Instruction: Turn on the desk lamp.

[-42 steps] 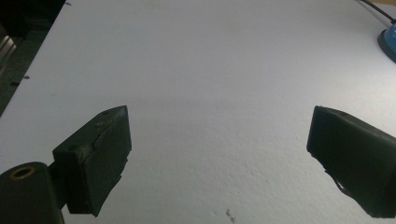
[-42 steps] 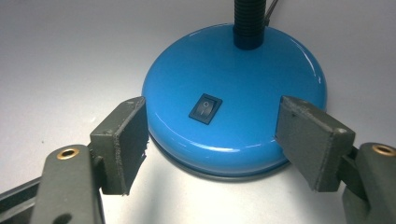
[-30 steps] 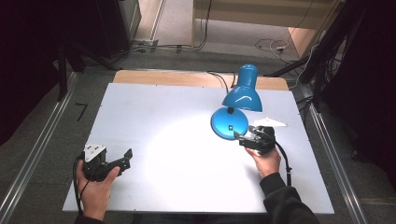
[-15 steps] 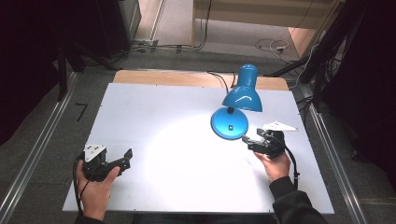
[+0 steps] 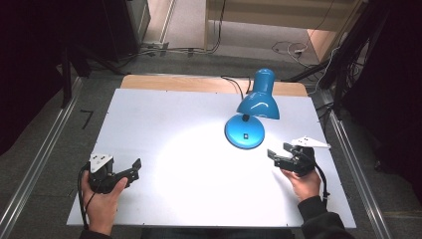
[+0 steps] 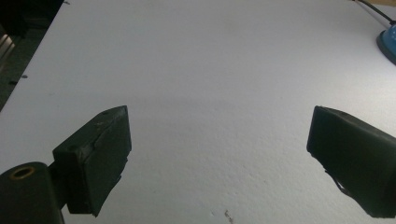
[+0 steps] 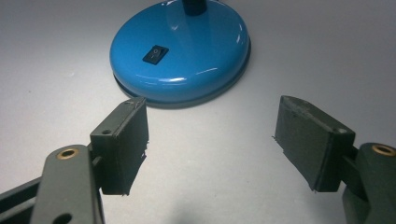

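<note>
Lower left of the high view, the left gripper [image 5: 130, 170] rests low over the white table [image 5: 174, 129], jaws wide apart, nothing between them; lower right, the right gripper [image 5: 279, 151] gapes open and empty just beside the blue desk lamp [image 5: 251, 113]; its round base [image 7: 180, 49] with black switch [image 7: 155, 53] sits right-centre, shade lit.

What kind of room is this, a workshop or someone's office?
Probably a lab or test bench: a bare white tabletop between metal floor rails, loose cables on the floor, and one lit blue metal desk lamp.
</note>
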{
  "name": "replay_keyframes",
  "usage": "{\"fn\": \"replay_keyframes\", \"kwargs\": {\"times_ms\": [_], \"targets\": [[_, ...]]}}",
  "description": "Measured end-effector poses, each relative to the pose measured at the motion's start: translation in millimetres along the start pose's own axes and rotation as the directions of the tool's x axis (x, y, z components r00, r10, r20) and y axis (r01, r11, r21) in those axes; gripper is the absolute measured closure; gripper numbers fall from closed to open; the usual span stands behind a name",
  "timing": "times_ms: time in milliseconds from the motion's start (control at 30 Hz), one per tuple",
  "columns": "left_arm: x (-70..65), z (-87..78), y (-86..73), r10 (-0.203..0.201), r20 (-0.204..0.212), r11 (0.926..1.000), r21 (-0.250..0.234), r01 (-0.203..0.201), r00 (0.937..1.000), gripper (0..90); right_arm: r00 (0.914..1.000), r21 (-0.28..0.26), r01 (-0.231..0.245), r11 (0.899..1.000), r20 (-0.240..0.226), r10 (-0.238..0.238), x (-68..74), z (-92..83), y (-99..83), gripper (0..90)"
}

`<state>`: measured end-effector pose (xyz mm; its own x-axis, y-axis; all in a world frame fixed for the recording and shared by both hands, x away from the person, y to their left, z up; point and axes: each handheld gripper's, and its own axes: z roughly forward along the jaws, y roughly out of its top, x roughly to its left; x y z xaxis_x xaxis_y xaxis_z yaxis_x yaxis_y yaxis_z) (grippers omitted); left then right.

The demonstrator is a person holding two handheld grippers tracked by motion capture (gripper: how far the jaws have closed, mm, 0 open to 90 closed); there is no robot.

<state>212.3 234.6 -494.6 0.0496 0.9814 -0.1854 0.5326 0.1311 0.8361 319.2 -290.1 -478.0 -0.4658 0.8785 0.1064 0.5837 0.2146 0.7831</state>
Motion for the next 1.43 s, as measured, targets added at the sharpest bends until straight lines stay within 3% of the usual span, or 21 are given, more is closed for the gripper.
{"fn": "replay_keyframes", "kwargs": {"times_ms": [767, 1167, 1333, 1433], "targets": [[0.3, 0.5, -0.4, 0.0, -0.002, 1.0, 0.004, 0.0, 1.0, 7.1, 0.9976, 0.011, -0.015, 1.0, 0.068, 0.014, -28.7, -28.5, -27.2, 23.9], [-0.5, 1.3, -0.7, -0.003, -0.001, 1.0, 0.006, 0.003, 1.0, 7.1, 0.9918, 0.011, -0.064, 0.998, 0.111, 0.062, -50.1, -48.3, -46.3, 23.5], [-0.5, 1.4, -0.7, -0.005, -0.001, 1.0, 0.006, 0.005, 1.0, 7.1, 0.9907, 0.018, -0.07, 0.997, 0.118, 0.068, -55.9, -49.8, -51.0, 19.4], [-0.5, 1.6, -0.6, -0.004, -0.001, 1.0, 0.007, 0.004, 1.0, 7.1, 0.9901, 0.05, -0.074, 0.996, 0.123, 0.067, -60.7, -44.5, -52.8, 14.6]]}}
